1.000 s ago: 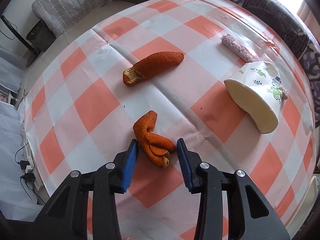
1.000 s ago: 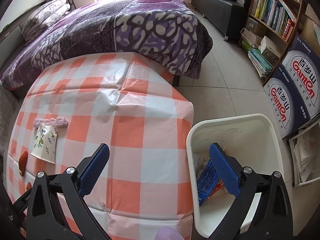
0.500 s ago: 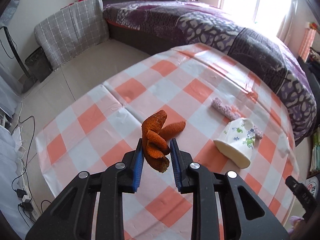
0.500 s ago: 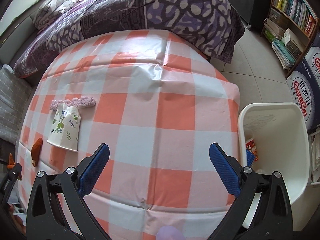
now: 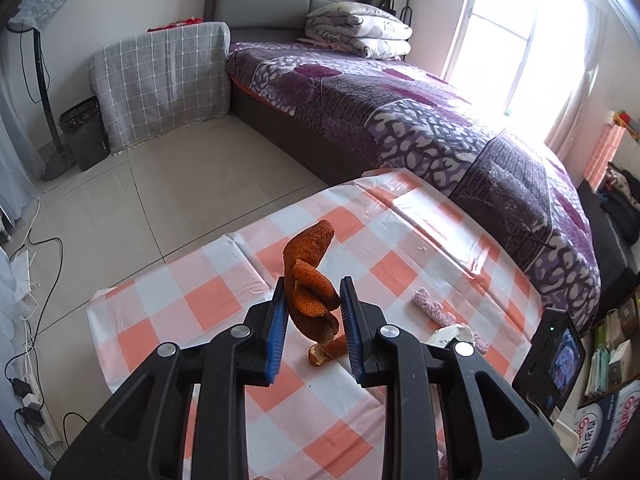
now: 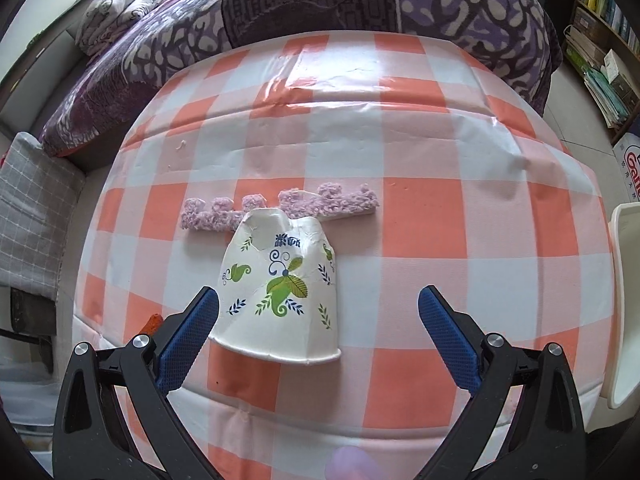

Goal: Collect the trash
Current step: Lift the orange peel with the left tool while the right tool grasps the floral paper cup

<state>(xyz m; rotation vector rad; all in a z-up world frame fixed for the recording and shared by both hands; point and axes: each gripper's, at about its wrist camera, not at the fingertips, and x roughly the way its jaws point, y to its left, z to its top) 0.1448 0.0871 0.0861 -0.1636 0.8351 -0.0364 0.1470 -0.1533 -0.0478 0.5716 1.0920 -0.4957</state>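
My left gripper [image 5: 313, 316] is shut on a curled orange peel [image 5: 308, 280] and holds it well above the checked table [image 5: 200, 304]. A second orange peel [image 5: 326, 353] lies on the table below it; its tip also shows in the right wrist view [image 6: 152, 322]. My right gripper [image 6: 318, 334] is open and empty, low over a crushed white paper cup [image 6: 280, 288] with green leaf print that lies on its side between the fingers. A purple fuzzy strip [image 6: 280, 208] lies just behind the cup. The cup's edge [image 5: 452, 334] and the strip [image 5: 430, 308] show in the left wrist view.
A white trash bin [image 6: 624, 300] stands off the table's right edge. A bed with a purple cover [image 5: 420, 120] runs along the table's far side. Bookshelves and boxes [image 6: 600, 60] stand at the right. Tiled floor [image 5: 160, 200] lies to the left.
My left gripper shut on the curled orange peel and lifted it off the table. My right gripper swung left from the trash bin to above the paper cup, still open.
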